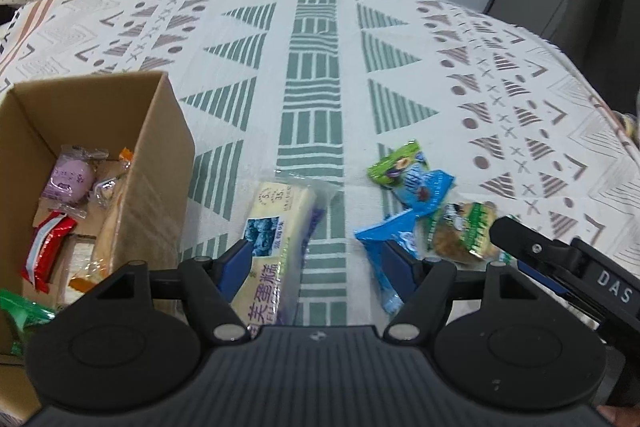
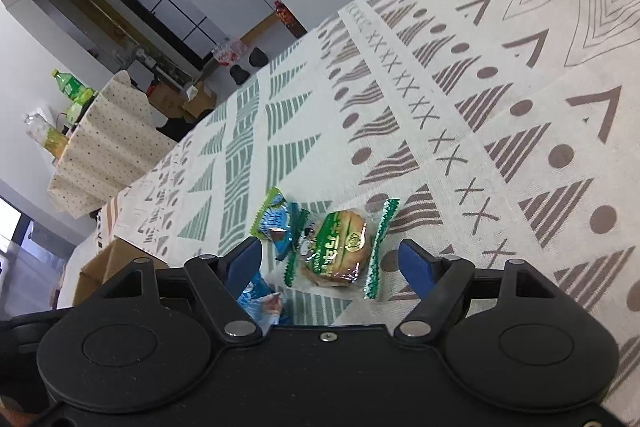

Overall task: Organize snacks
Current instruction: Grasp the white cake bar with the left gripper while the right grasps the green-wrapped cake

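I am lining up the next pick: my right gripper (image 2: 330,259) hangs released, jaws spread either side of the green-wrapped cake (image 2: 340,247) lying flat on the tablecloth (image 2: 500,115), right of the blue packets (image 1: 404,223). Next I should lower and pinch it gently, since the crinkly wrapper looks slippery. My left gripper (image 1: 316,263) is likewise released, above the long yellow pack (image 1: 276,227) near the cardboard box (image 1: 160,167).

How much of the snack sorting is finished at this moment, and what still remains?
Partly done. The cardboard box already holds several snacks, including a purple bun and a red packet. Nothing is in hand: both the left gripper and the right gripper have open jaws. Left on the tablecloth: the long blueberry cake pack, blue packets, a green packet and the green-wrapped pastry.
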Motion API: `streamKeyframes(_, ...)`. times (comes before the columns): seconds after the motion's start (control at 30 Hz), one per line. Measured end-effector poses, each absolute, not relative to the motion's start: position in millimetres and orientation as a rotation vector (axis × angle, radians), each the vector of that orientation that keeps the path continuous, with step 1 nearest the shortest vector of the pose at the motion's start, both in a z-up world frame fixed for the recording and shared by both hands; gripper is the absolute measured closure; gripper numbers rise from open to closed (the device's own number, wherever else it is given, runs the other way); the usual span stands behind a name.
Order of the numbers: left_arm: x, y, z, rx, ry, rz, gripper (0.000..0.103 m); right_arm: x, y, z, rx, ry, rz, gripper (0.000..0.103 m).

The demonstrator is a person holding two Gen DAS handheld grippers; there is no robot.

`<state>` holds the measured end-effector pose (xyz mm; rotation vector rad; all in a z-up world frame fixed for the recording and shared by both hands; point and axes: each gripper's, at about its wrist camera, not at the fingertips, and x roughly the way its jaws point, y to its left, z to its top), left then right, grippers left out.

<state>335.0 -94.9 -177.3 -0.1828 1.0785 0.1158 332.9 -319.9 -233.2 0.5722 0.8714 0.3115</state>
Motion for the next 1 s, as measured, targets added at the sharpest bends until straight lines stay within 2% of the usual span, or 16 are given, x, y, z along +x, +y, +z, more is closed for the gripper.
streamKeyframes(0.67, 356, -84, -205, -0.183, 1.129, 0.13, 0.032, 355, -301, -246, 0.514, 0.893, 0.328, 0.028)
streamKeyframes(0.77, 352, -82, -210, -0.205, 1.156, 0.143, 0.043, 354, -297, -245, 0.479, 0.894, 0.331, 0.028)
streamKeyframes(0.83, 347, -79, -211, -0.213, 1.158, 0.17, 0.058, 352, -295, -245, 0.457, 0.896, 0.335, 0.028)
streamKeyframes(0.9, 344, -82, -209, -0.19, 1.16, 0.179, 0.065, 348, -293, -246, 0.431, 0.892, 0.342, 0.03)
streamKeyframes(0.97, 339, -83, -205, -0.196, 1.165, 0.177, 0.069, 346, -289, -245, 0.378, 0.889, 0.333, 0.036)
streamKeyframes(1.0, 337, -82, -203, -0.204, 1.165, 0.175, 0.07, 346, -287, -243, 0.349, 0.888, 0.325, 0.043)
